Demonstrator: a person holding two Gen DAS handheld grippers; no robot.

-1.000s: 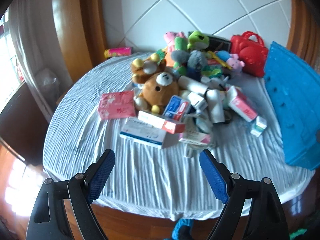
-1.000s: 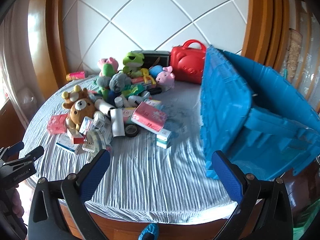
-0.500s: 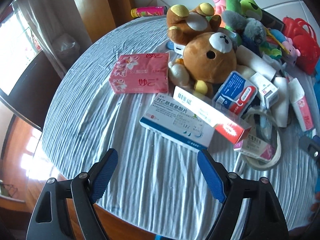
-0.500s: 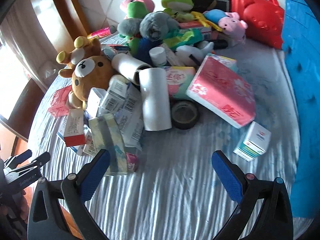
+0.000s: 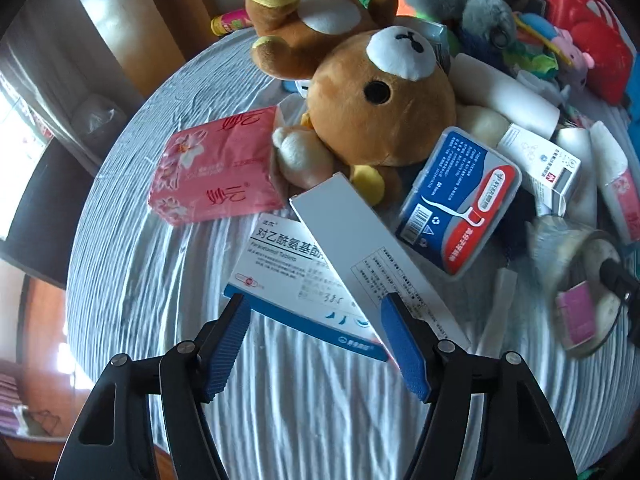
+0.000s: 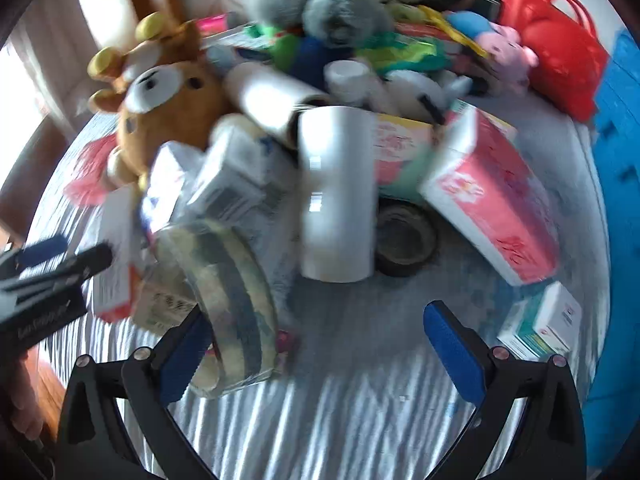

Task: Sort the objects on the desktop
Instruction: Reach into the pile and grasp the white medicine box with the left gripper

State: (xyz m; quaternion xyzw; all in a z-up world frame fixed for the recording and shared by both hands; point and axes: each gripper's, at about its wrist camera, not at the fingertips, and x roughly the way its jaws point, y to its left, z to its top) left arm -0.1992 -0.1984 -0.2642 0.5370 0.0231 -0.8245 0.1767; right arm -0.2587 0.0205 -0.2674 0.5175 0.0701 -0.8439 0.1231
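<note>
The left gripper (image 5: 316, 344) is closing, pads not yet pressing, around flat cardboard medicine boxes (image 5: 296, 280) at the soft plush-and-carton heap's near edge. The right gripper (image 6: 316, 344) gapes over bare ribbed cloth on the table (image 6: 360, 420).

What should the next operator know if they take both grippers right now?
Left gripper: fingers closing around the near end of the blue-and-white medicine box; pads not yet pressing.
Right gripper: open, empty, above the cloth beside the tape roll.
Things: toys, boxes, tissue packs and rolls are piled mid-table; the blue bin stands at the right edge.
Done: nothing visibly sorted.
Left: nearly the whole pile.
</note>
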